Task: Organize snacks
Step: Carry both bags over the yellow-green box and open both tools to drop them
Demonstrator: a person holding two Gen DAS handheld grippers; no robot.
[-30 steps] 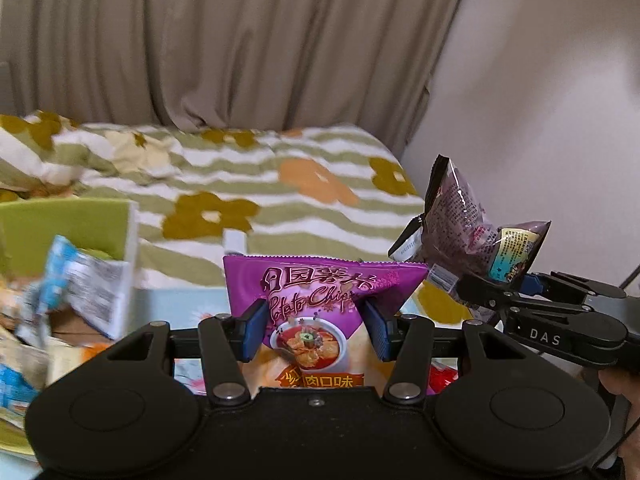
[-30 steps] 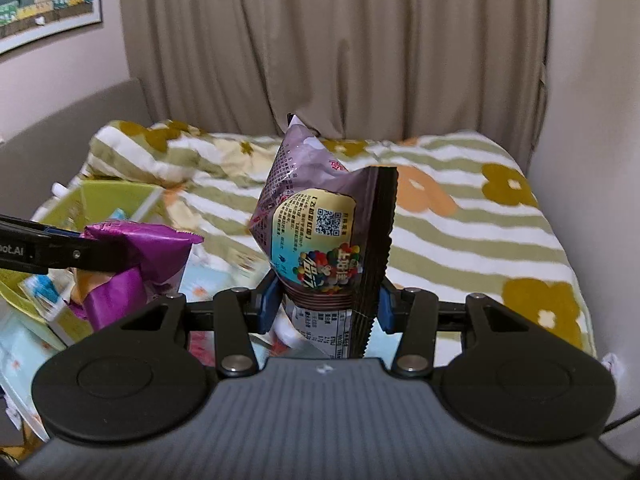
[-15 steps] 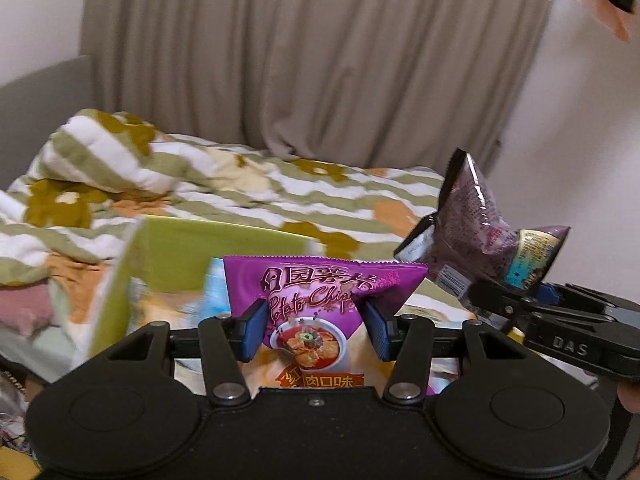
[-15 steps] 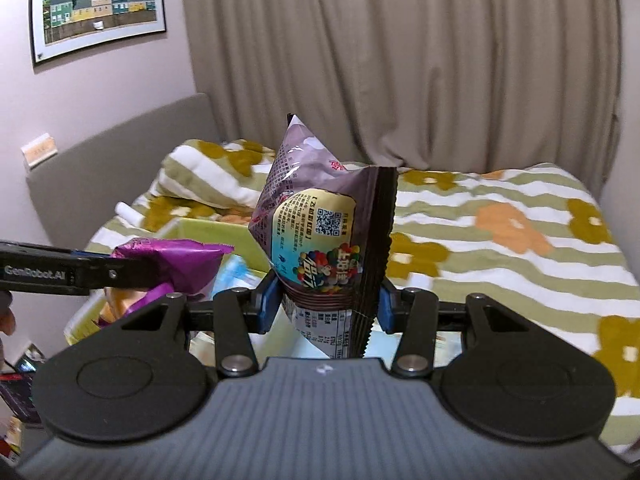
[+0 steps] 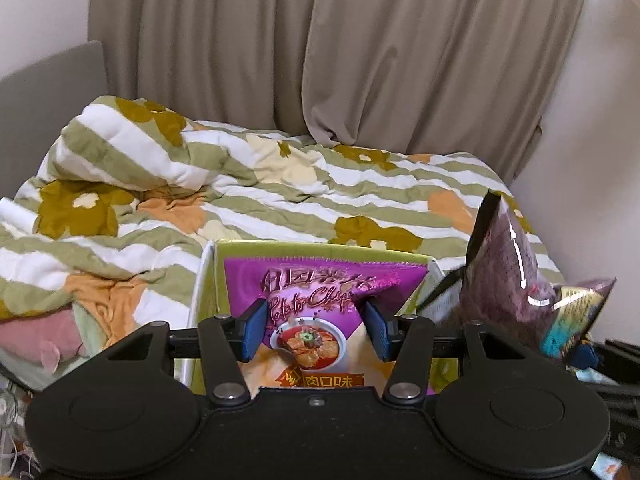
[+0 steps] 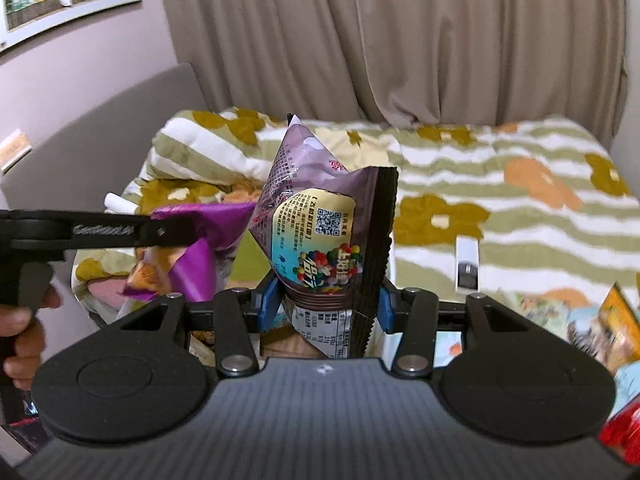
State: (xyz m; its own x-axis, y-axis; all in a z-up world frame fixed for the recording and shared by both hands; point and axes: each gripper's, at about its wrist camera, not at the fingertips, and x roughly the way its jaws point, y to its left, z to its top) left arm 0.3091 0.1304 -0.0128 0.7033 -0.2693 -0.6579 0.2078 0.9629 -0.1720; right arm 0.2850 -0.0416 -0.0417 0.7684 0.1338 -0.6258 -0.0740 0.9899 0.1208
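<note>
My left gripper (image 5: 314,330) is shut on a purple potato chip bag (image 5: 316,300) and holds it over the green storage box (image 5: 320,250) that stands just ahead. My right gripper (image 6: 326,306) is shut on a brown candy bag (image 6: 320,232), held upright in the air. In the left wrist view the candy bag (image 5: 512,280) hangs at the right, beside the box. In the right wrist view the left gripper (image 6: 172,230) and the chip bag (image 6: 200,248) are at the left, close to the candy bag.
A bed with a green-striped flowered quilt (image 5: 240,192) fills the background, bunched at the left. Several loose snack packs (image 6: 600,328) lie at the right on the bed's near side. A white remote (image 6: 466,264) rests on the quilt. Curtains (image 5: 320,60) hang behind.
Both grippers have swung left with their bags. The green box, at the left edge a second ago, now sits straight ahead under the chip bag. The loose snacks have slid off to the right.
</note>
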